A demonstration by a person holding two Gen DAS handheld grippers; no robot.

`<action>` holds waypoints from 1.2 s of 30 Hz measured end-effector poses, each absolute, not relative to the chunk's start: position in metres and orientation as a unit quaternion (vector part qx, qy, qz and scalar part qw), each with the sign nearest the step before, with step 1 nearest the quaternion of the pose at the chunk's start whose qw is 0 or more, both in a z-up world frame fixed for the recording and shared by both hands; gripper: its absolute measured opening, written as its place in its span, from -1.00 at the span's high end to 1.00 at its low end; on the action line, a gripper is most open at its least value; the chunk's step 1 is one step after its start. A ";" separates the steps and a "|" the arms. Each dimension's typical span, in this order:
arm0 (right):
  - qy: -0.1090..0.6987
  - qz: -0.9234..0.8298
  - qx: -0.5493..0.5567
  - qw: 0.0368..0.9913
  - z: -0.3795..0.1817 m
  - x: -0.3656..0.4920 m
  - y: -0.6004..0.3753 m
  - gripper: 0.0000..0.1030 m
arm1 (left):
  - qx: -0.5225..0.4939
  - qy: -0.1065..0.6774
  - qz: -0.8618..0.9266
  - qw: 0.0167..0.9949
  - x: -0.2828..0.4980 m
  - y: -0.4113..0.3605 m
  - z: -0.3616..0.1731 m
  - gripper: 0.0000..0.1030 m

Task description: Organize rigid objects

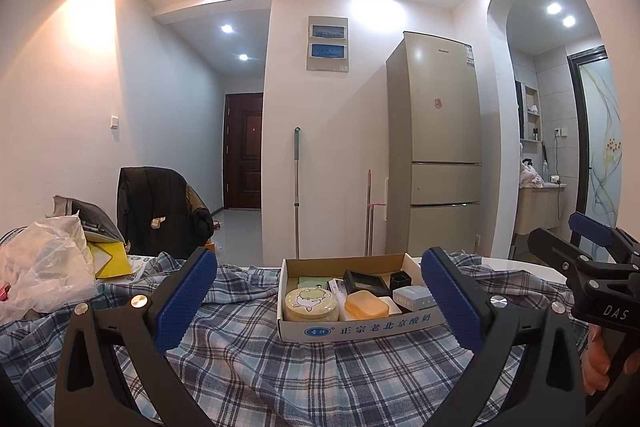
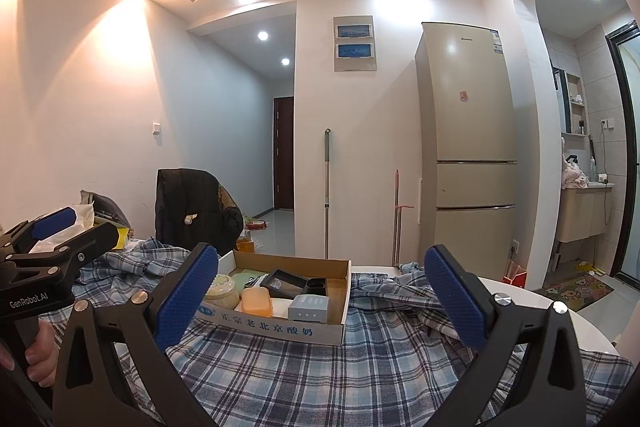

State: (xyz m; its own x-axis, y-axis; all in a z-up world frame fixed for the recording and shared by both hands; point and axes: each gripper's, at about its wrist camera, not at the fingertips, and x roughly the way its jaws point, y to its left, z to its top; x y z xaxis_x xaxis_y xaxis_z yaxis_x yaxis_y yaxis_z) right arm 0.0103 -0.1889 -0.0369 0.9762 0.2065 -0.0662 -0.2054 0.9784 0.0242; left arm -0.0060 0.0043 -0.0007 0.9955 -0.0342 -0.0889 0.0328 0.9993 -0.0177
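A shallow cardboard box [image 1: 360, 329] [image 2: 276, 325] with blue print on its front sits on the plaid cloth. Inside lie a round yellow tin [image 1: 310, 303] [image 2: 222, 291], an orange case [image 1: 366, 305] [image 2: 257, 301], a black frame box [image 1: 366, 282] [image 2: 282, 283], a small black cup [image 1: 400, 279] [image 2: 316, 285], a grey-white carton [image 1: 414, 297] [image 2: 308, 308] and a green pad [image 1: 314, 281] [image 2: 244, 279]. My left gripper [image 1: 318, 299] is open, held short of the box with nothing between its fingers. Likewise open and empty, my right gripper [image 2: 320, 299] hangs a little to the right of the box.
The plaid cloth [image 1: 280, 367] [image 2: 320, 375] covers a white round table [image 2: 520, 291]. A plastic bag [image 1: 44, 267], yellow packet [image 1: 112, 259] and a chair with a black jacket [image 1: 160, 215] stand at the left. A fridge [image 1: 444, 147] and mop handles [image 1: 297, 187] line the far wall.
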 end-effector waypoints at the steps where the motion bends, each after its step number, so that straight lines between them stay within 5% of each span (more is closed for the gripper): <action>1: 0.034 0.104 0.009 0.994 -0.037 0.010 -0.189 -1.00 | -0.008 0.045 -0.017 0.999 -0.006 0.004 -0.001 -1.00; 36: 0.032 0.101 0.007 0.994 -0.034 0.008 -0.190 -1.00 | -0.013 0.043 -0.008 0.999 -0.007 0.008 -0.001 -1.00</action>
